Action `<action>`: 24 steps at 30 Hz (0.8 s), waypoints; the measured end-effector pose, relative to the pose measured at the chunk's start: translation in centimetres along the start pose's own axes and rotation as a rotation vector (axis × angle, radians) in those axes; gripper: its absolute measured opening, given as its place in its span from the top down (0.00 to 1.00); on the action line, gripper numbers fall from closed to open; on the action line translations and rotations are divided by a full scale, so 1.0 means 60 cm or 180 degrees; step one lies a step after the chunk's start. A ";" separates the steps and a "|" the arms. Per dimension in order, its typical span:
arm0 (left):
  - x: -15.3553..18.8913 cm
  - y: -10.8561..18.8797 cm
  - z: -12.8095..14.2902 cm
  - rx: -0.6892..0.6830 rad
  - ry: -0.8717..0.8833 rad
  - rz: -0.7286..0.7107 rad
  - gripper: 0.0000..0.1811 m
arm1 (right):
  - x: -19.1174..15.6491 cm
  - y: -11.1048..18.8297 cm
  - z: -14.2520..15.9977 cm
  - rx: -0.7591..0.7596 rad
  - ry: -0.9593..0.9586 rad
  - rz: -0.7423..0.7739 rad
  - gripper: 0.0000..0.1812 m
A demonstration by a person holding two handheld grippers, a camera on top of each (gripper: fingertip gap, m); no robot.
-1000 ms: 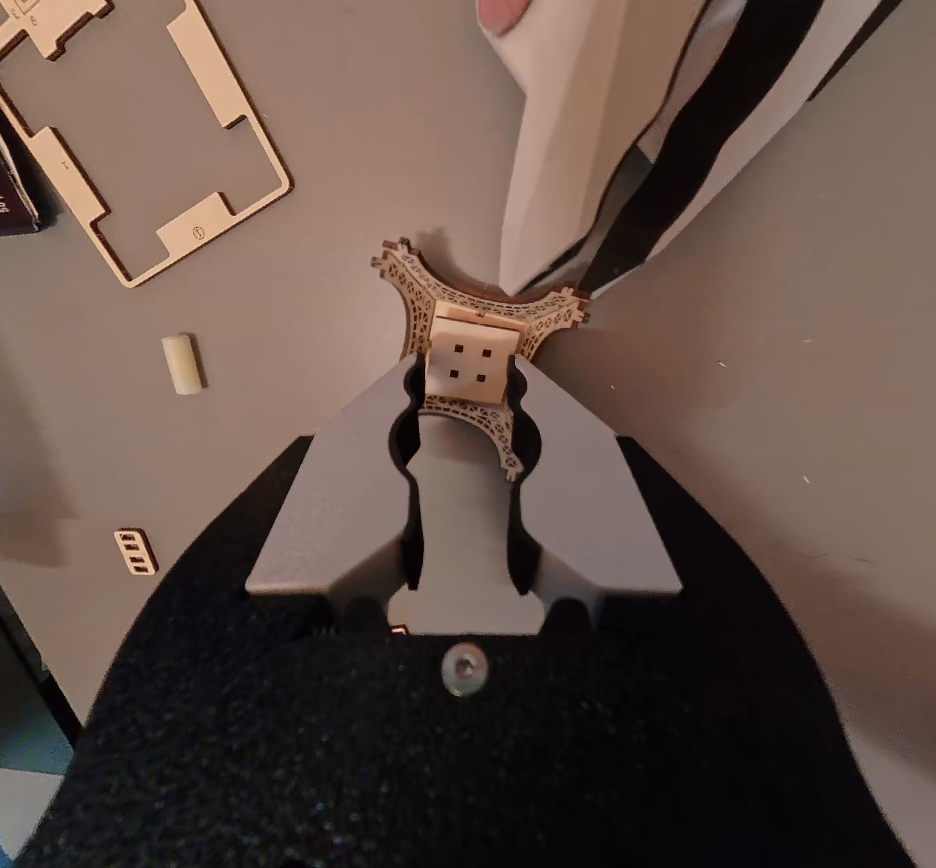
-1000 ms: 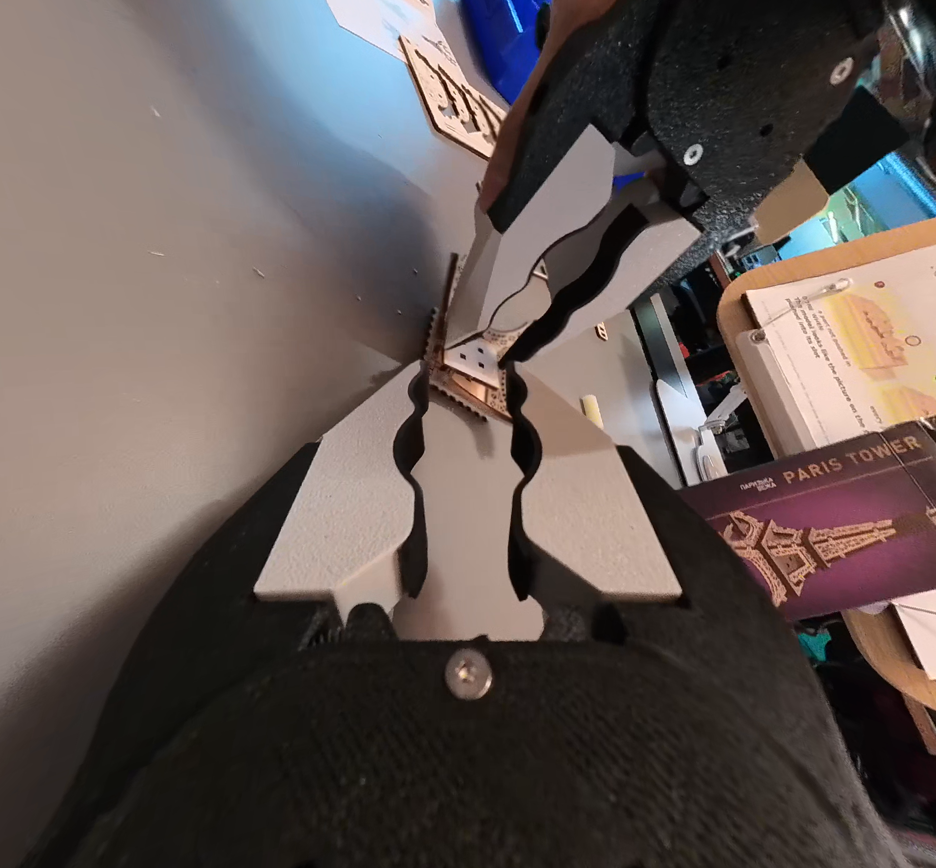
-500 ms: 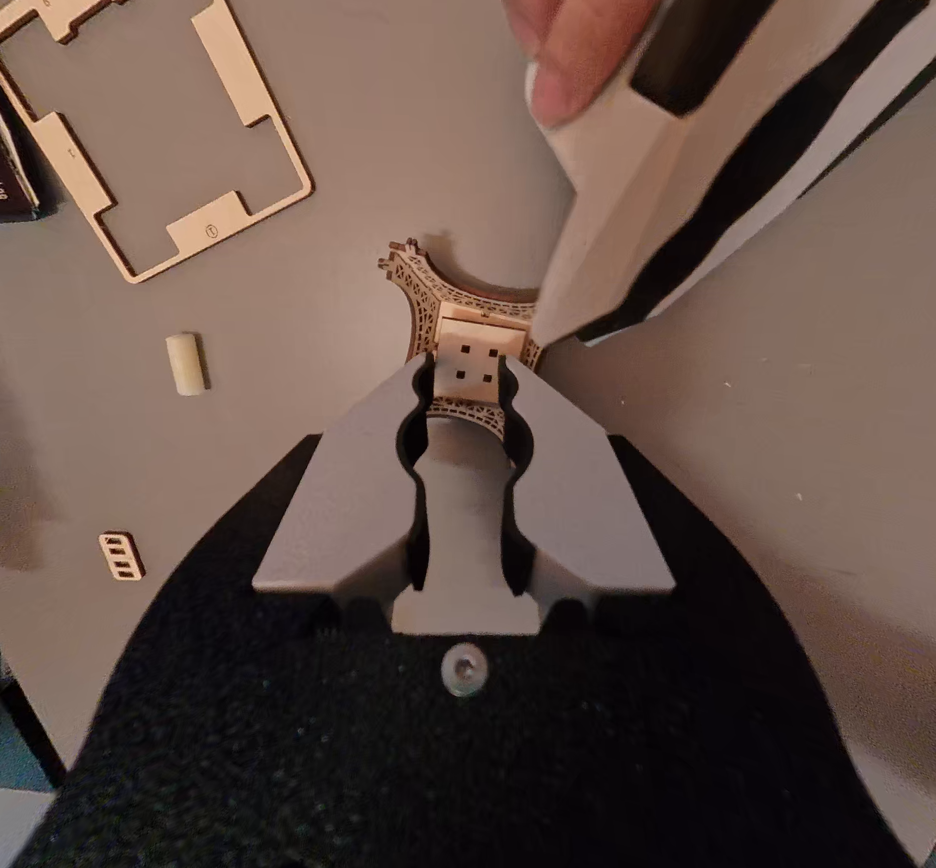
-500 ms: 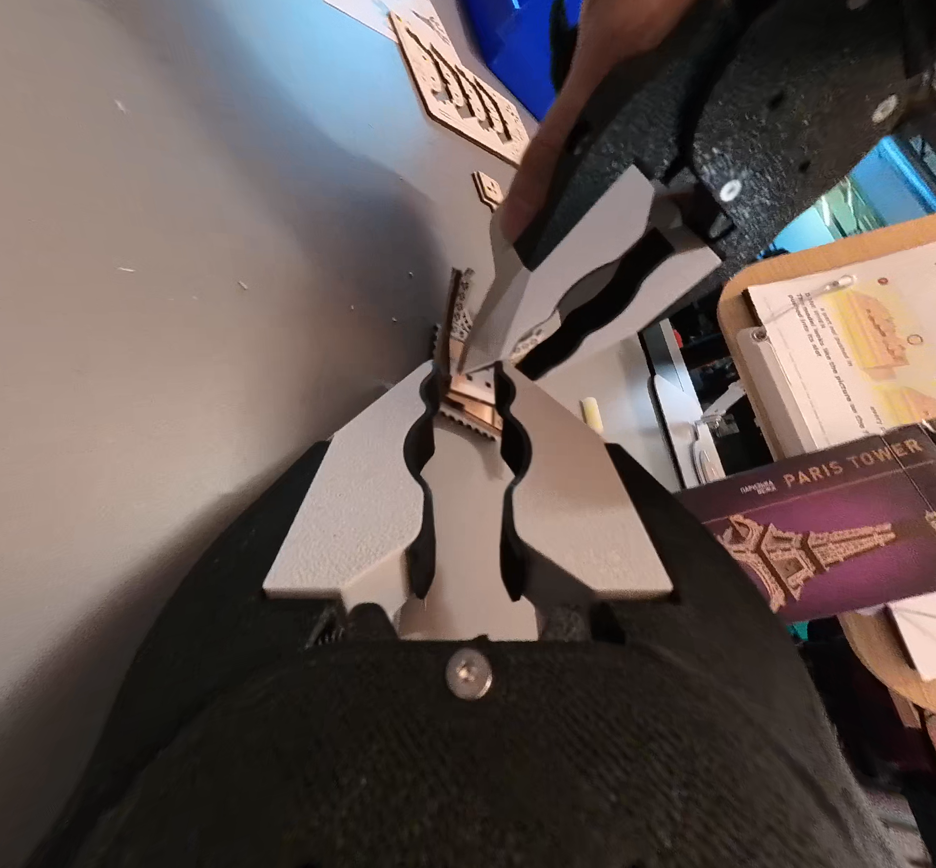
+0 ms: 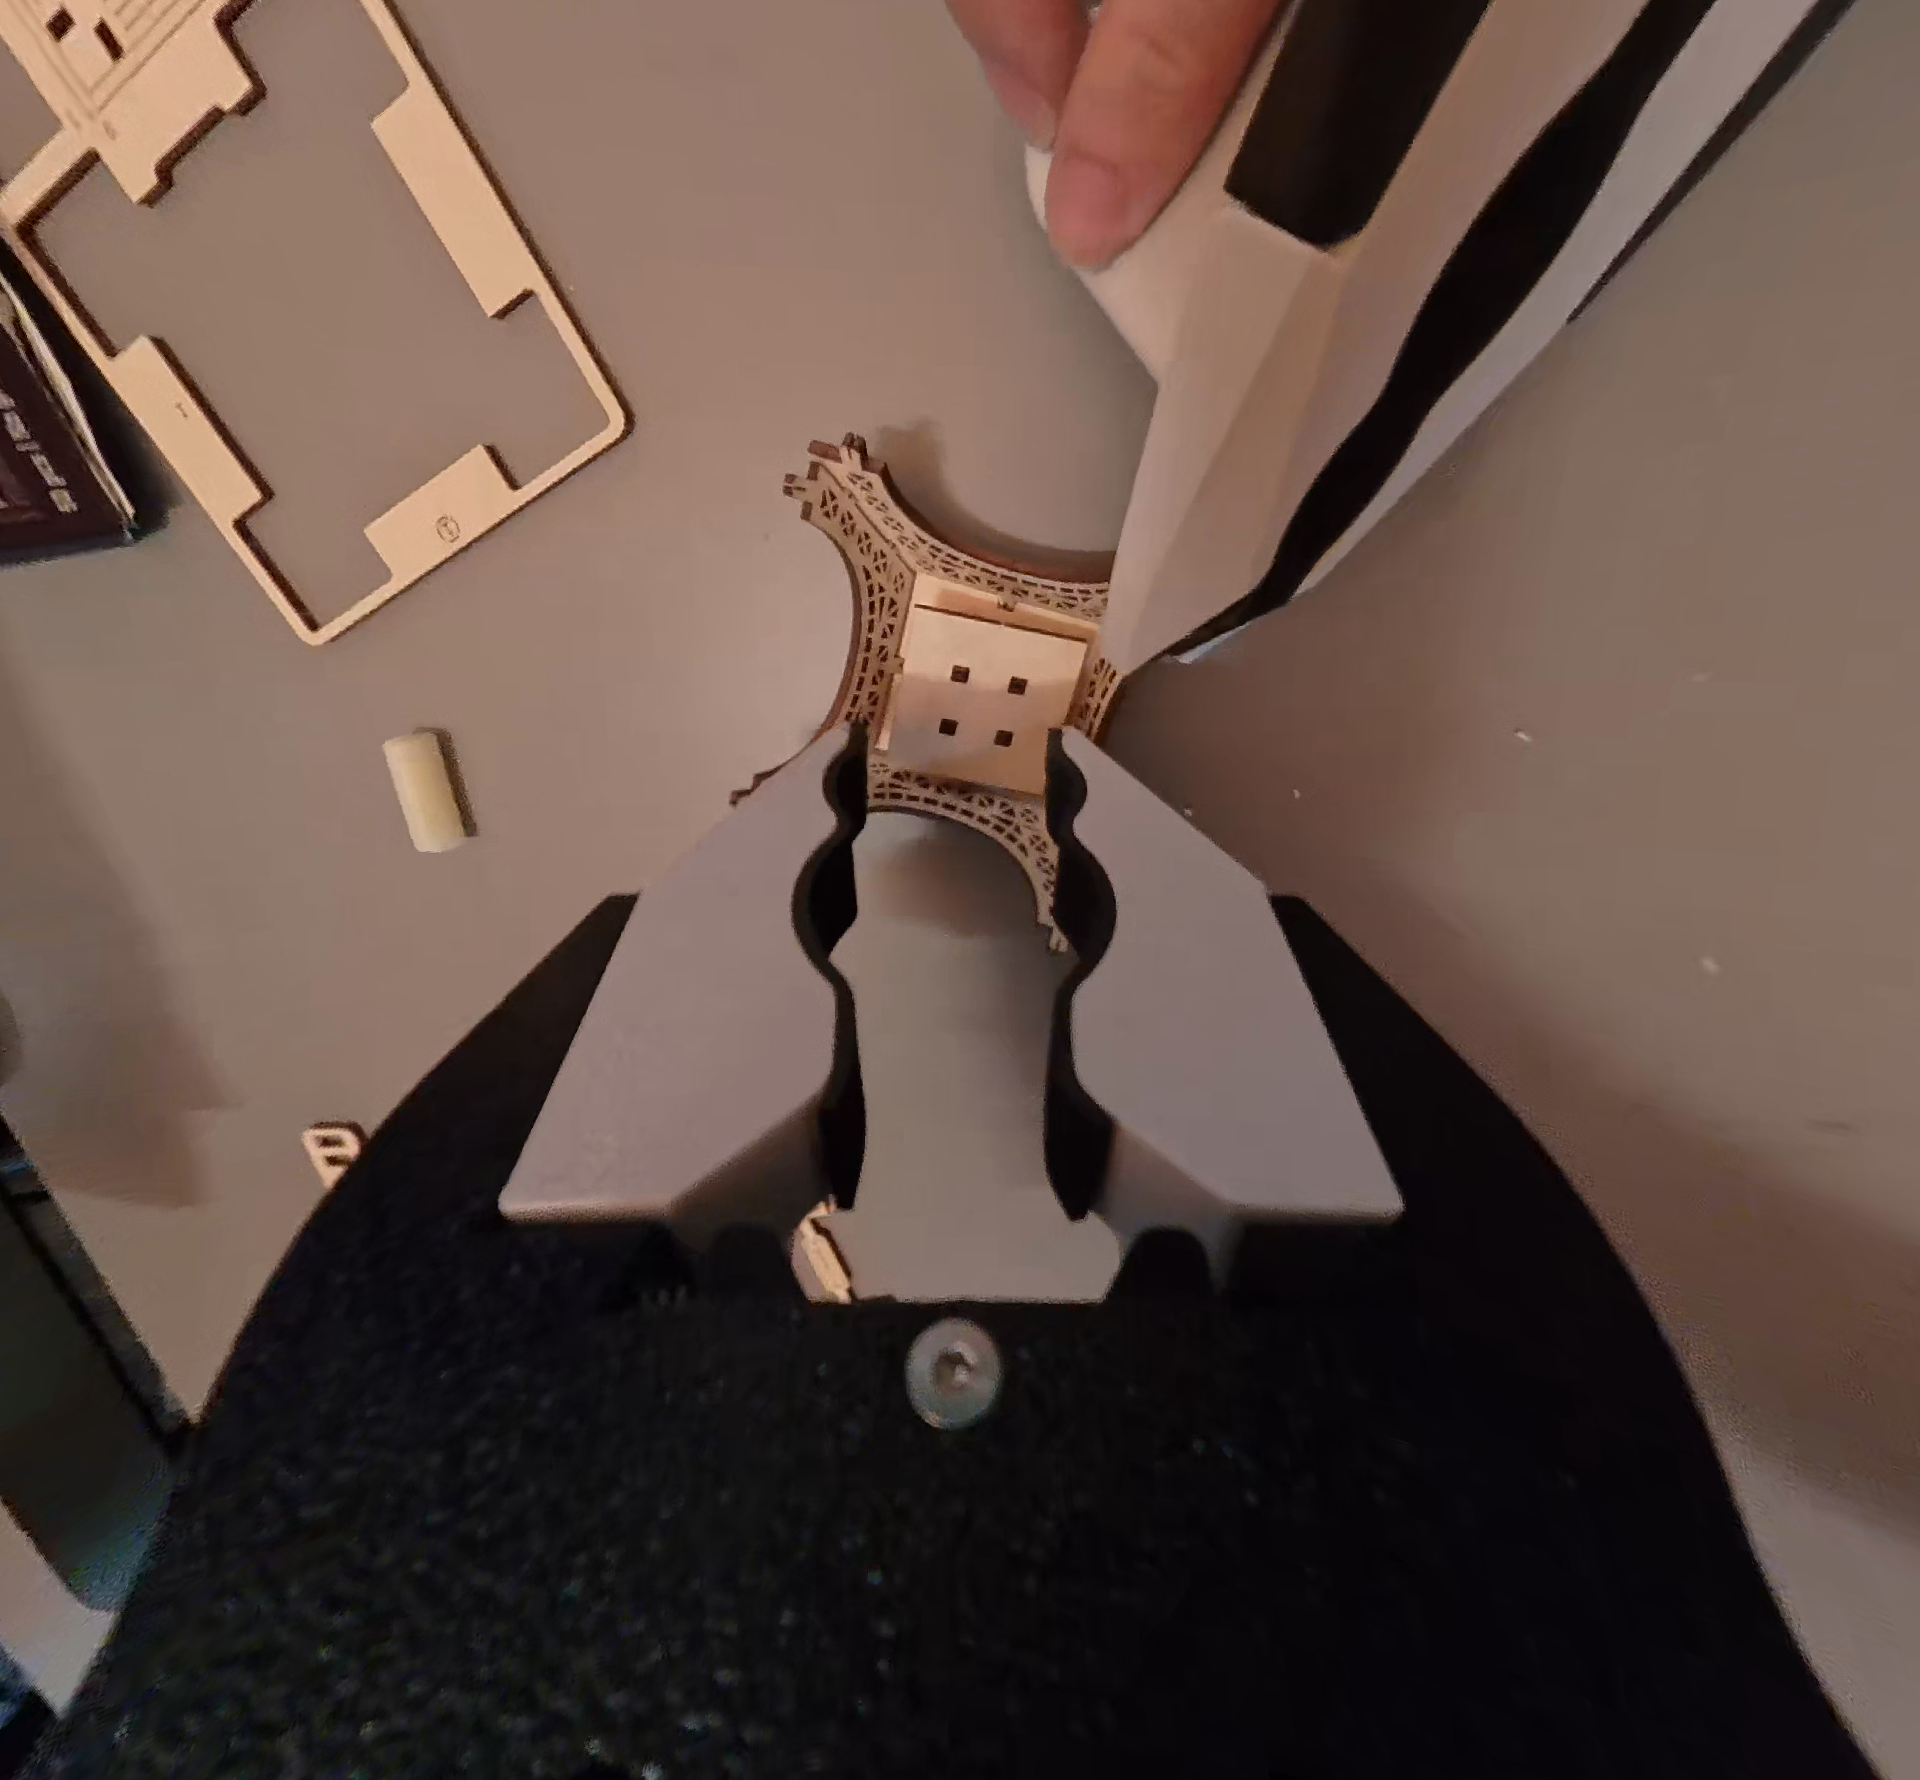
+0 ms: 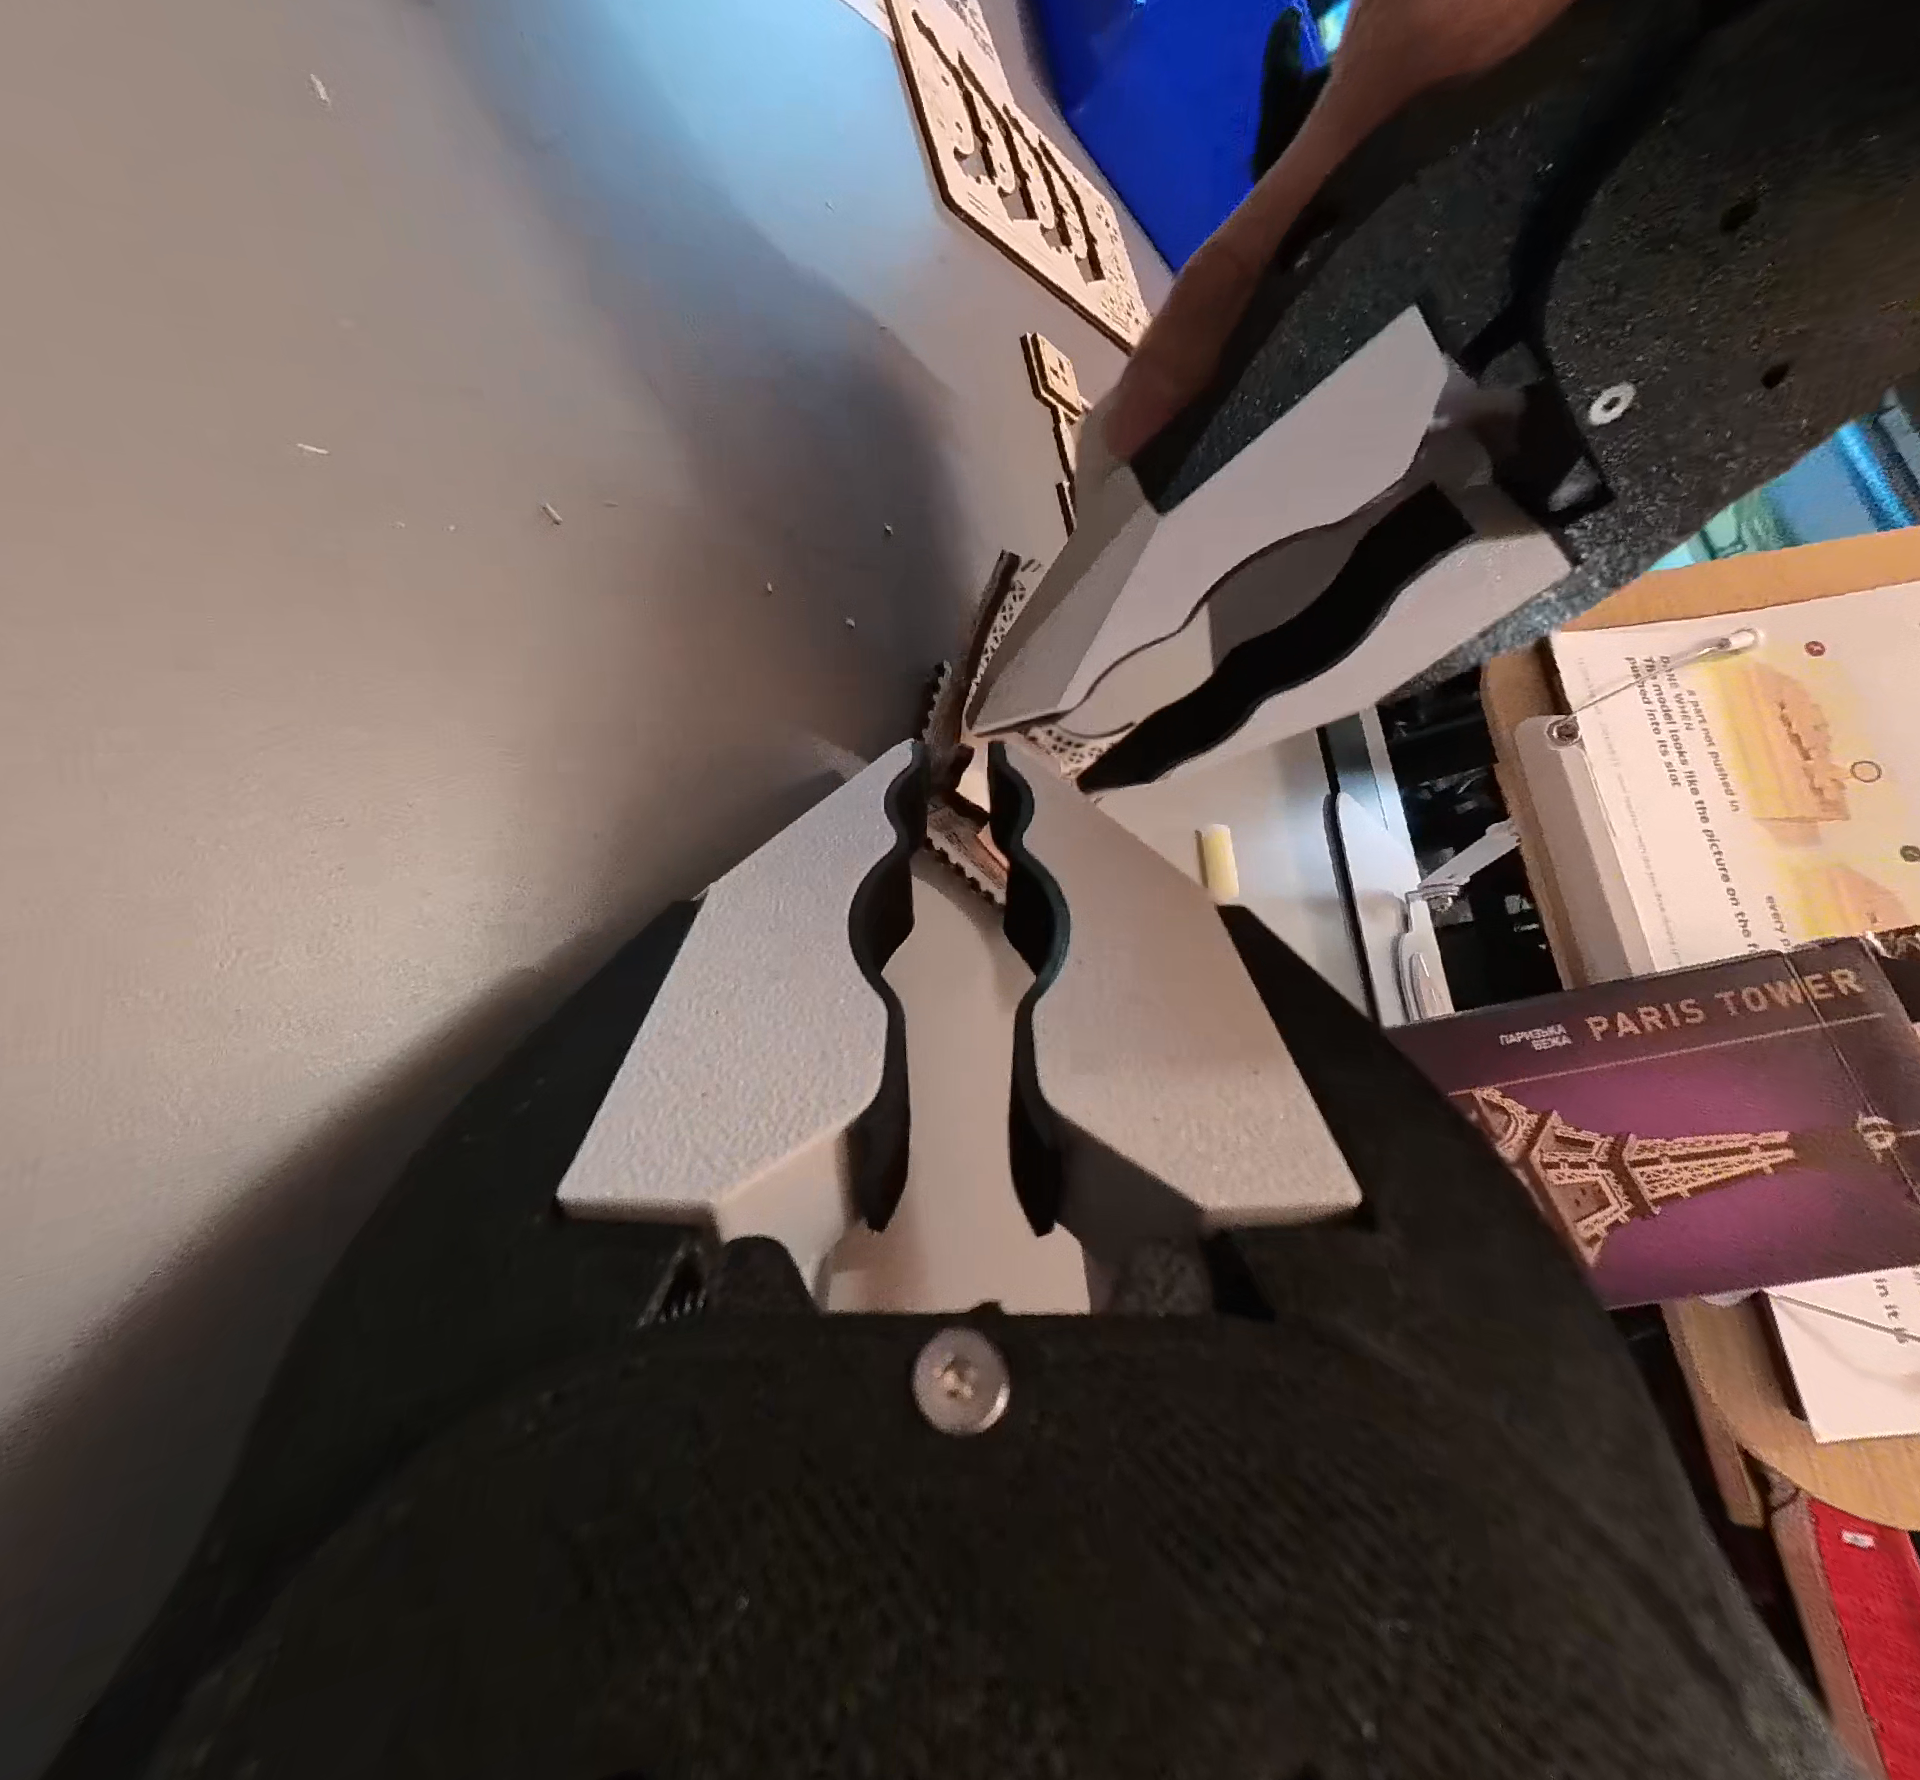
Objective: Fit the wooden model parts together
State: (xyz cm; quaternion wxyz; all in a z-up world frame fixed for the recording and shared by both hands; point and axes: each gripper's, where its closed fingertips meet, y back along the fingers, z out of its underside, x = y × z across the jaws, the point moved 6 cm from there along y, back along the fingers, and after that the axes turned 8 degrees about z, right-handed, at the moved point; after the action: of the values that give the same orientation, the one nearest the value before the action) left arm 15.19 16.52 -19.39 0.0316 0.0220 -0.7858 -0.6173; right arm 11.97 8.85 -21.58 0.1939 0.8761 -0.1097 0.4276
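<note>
- Left gripper (image 5: 951, 754): jaws are pinching the wooden tower base (image 5: 977, 691) by its square platform, at the centre of the grey table (image 5: 727, 224).
- Right gripper (image 6: 954, 762): jaws are closing narrowly on the base's leg at 3 o'clock; contact unclear.
- Emptied parts sheet (image 5: 312, 307) is lying at 10 o'clock; white peg (image 5: 424, 792) at 9 o'clock.

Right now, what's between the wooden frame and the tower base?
Bare grey table, in the left wrist view; nothing lies between the frame and the tower base.

Left hand-held gripper (image 5: 956, 754) and right hand-held gripper (image 6: 954, 759), tips converging, part-closed.
</note>
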 end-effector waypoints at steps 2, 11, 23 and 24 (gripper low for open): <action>-0.002 -0.003 -0.003 -0.0012 -0.0103 -0.0033 0.82 | -0.002 0.001 -0.001 0.0011 0.0024 -0.0010 0.95; -0.001 -0.006 -0.023 0.0119 -0.0404 0.0212 0.81 | 0.004 0.008 0.002 0.0076 -0.0035 0.0010 0.95; 0.001 0.014 -0.041 0.0377 -0.0049 0.0093 0.85 | 0.002 0.021 -0.014 0.0326 -0.0089 -0.0084 0.93; 0.004 0.019 -0.041 0.0428 0.0051 0.0042 0.85 | 0.004 0.026 -0.021 0.0428 -0.0131 -0.0092 0.91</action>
State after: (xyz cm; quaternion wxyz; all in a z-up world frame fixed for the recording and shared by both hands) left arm 15.17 14.40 -17.68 0.0404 0.0239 -0.8253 -0.5627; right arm 10.68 7.97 -20.28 0.1385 0.8972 -0.0720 0.4130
